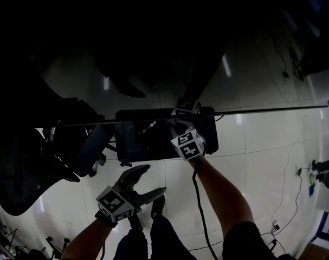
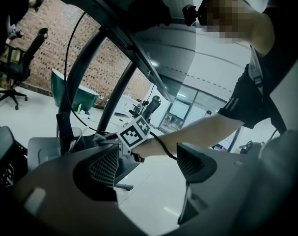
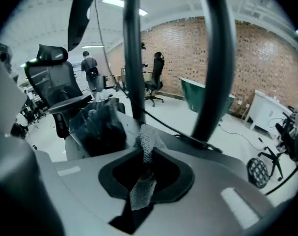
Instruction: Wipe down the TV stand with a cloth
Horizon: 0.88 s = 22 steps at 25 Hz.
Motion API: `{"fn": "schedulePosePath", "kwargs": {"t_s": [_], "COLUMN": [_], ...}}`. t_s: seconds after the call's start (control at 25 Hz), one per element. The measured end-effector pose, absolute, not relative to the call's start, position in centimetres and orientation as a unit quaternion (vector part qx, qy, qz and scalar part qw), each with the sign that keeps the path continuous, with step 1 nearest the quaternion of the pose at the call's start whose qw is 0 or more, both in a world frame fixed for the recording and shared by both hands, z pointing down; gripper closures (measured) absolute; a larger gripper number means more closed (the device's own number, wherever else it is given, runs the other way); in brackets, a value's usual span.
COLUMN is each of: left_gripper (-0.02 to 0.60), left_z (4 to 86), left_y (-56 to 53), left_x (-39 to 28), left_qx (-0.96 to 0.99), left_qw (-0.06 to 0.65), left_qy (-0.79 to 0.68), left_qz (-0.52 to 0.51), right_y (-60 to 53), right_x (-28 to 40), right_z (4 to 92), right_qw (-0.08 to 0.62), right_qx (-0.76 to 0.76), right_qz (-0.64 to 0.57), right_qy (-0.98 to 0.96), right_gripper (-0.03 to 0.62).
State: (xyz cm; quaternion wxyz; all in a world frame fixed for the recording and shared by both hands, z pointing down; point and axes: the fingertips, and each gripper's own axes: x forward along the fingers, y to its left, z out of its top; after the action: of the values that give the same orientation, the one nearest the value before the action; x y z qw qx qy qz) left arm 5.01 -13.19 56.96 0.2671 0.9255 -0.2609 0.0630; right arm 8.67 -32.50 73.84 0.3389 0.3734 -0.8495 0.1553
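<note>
The TV stand's dark base plate (image 1: pixel 153 140) lies on the pale floor under the thin edge of the screen (image 1: pixel 262 110). My right gripper (image 1: pixel 179 125) reaches down onto that base. In the right gripper view its jaws (image 3: pixel 145 157) are shut on a grey mesh cloth (image 3: pixel 148 137) that rests on the grey base (image 3: pixel 198 149) between the stand's two uprights (image 3: pixel 132 58). My left gripper (image 1: pixel 153 179) hangs open and empty above the floor, nearer to me. The left gripper view looks between its pads (image 2: pixel 102 166) at the right gripper's marker cube (image 2: pixel 135 133).
A black lumpy bundle (image 3: pixel 97 127) sits on the base just left of the cloth. A black office chair (image 1: pixel 72 145) stands left of the stand. Cables (image 1: pixel 286 172) trail over the floor at the right. The person's legs and shoes (image 1: pixel 157 205) are below.
</note>
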Motion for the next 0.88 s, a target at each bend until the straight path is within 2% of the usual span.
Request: {"fn": "schedulePosePath", "kwargs": {"t_s": [0.16,0.36,0.52,0.88], "left_gripper": [0.186,0.186,0.186,0.186], "left_z": [56.6,57.2,57.5,56.9], "left_y": [-13.0,-12.0,-11.5,-10.8], "left_x": [4.7,3.4,3.1,5.6], "left_qx": [0.927,0.923,0.924,0.928], "left_qw": [0.261,0.271,0.266,0.276], "left_qy": [-0.262,-0.266,-0.265,-0.243], "left_qz": [0.059,0.068,0.068,0.066], "right_y": [-30.2,-30.0,-30.2,-31.1], "right_x": [3.6,3.9,7.6,20.6], "right_z": [76.1,77.3,77.6,77.5], "right_qw": [0.351,0.382,0.394,0.404], "right_qx": [0.338,0.338,0.355,0.444], "right_qz": [0.153,0.131,0.128,0.162], "right_qy": [-0.860,-0.850,-0.838,-0.783], "right_gripper": [0.548,0.548,0.548,0.548]}}
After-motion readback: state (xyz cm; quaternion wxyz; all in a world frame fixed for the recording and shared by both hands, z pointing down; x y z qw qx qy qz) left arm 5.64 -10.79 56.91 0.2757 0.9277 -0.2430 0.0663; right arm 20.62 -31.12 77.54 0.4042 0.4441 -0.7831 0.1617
